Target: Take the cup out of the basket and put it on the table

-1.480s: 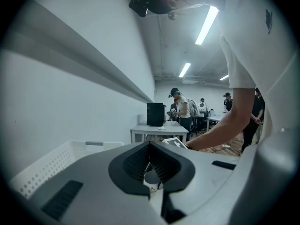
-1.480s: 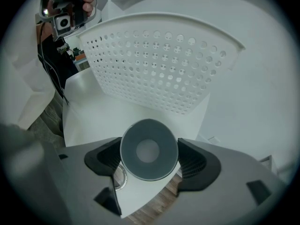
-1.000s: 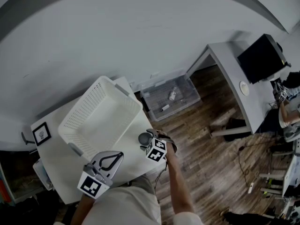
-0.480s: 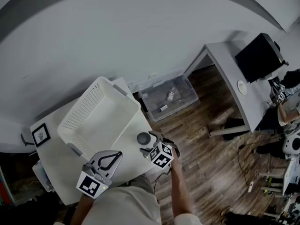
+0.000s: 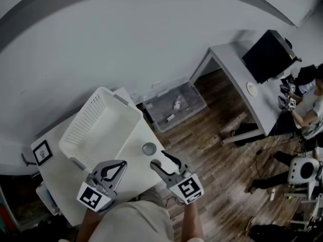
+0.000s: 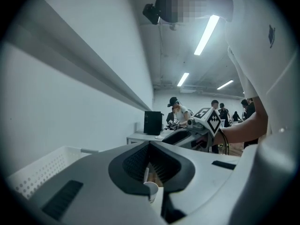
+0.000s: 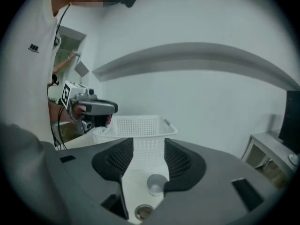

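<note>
A small grey cup stands upright on the white table, just off the near right corner of the white perforated basket. My right gripper hovers above and nearer than the cup, clear of it. Its jaws have just been closing, but they still stand apart with nothing between them. The right gripper view shows the cup below the gap, with the basket behind it. My left gripper hangs over the table's near edge, its tips touching and holding nothing. The cup shows beneath it.
A small framed picture sits on the table's left corner. On the wood floor to the right lies a clear plastic box. Beyond it are a grey desk with a dark monitor and people working at the far right.
My right gripper has come away from the cup, rising and drawing back toward me. The cup stays upright on the table. My left gripper has hardly moved.
</note>
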The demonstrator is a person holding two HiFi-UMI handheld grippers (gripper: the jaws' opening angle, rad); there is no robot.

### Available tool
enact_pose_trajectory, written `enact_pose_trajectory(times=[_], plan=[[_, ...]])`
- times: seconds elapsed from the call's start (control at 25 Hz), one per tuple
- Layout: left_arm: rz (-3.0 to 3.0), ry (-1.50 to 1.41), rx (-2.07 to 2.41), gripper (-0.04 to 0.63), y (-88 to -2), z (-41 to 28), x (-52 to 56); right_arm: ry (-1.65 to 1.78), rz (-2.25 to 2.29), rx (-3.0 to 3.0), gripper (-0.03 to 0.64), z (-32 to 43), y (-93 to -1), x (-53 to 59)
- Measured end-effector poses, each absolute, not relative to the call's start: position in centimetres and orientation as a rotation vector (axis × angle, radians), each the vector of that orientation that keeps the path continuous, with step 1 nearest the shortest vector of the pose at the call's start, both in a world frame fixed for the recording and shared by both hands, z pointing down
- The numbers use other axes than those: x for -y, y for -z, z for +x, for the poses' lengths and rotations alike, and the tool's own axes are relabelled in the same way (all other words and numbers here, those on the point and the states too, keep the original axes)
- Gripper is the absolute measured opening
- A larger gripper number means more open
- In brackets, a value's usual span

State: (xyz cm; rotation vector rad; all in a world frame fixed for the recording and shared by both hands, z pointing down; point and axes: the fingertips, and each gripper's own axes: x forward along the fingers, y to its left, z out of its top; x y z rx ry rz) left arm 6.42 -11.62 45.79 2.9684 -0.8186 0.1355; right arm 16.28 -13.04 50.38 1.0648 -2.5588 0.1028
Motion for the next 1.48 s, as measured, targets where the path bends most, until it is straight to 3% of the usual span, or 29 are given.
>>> enact_pose_trajectory(times=[0.16,0.32,1.48], plan=[[2.979,-0.078,0.776,0.002,-45.0,7.0,11.6,-0.001,1.253,2.657,0.057,17.2,-46.1,12.0],[3.015,-0.065,0.71,0.002,-44.7,7.7,10.9,0.021,1.359,2.751,0.011,17.1,-43.5,10.6],[3.077,-0.045,0.621,0.001,-43.4,9.4,9.1,0.064,1.472,2.762,0.008,17.0,-42.5,7.8]])
